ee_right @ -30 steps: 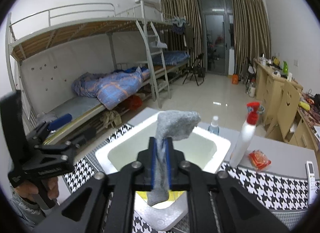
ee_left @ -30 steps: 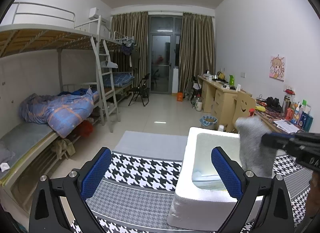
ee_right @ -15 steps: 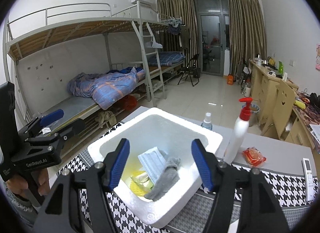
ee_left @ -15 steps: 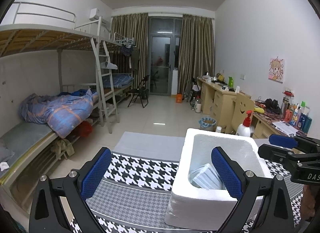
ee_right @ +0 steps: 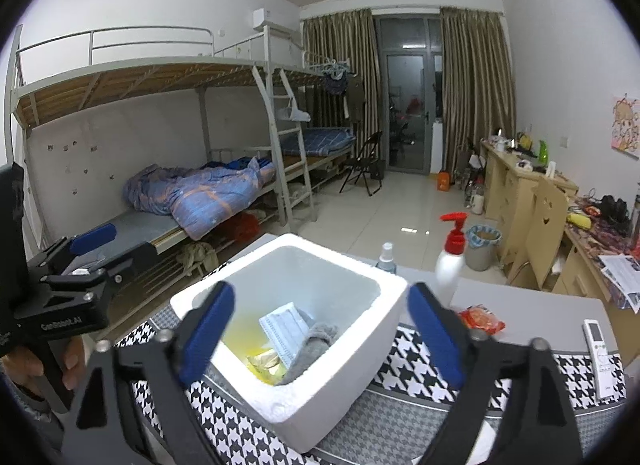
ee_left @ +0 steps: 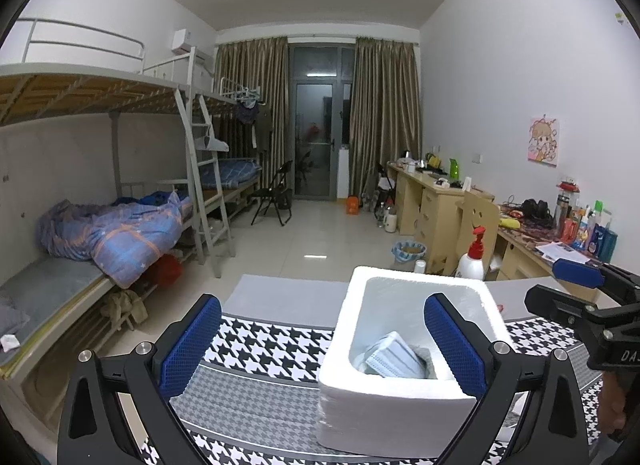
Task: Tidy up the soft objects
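My right gripper [ee_right: 320,331] is opening wide with nothing pinched; the grey sock [ee_right: 314,347] lies in the foam box [ee_right: 320,405] beside the face mask [ee_right: 286,327]; my left gripper [ee_left: 320,345] hangs open too.

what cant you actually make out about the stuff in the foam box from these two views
- Left wrist view: the foam box near wall and the left gripper right finger hide most of the floor; only the face mask shows clearly.
- Right wrist view: the yellow item under the mask is too crumpled to identify.
- Grey sock: its lower end is cut off by the box rim.
- Right gripper, opening: fingers blurred.
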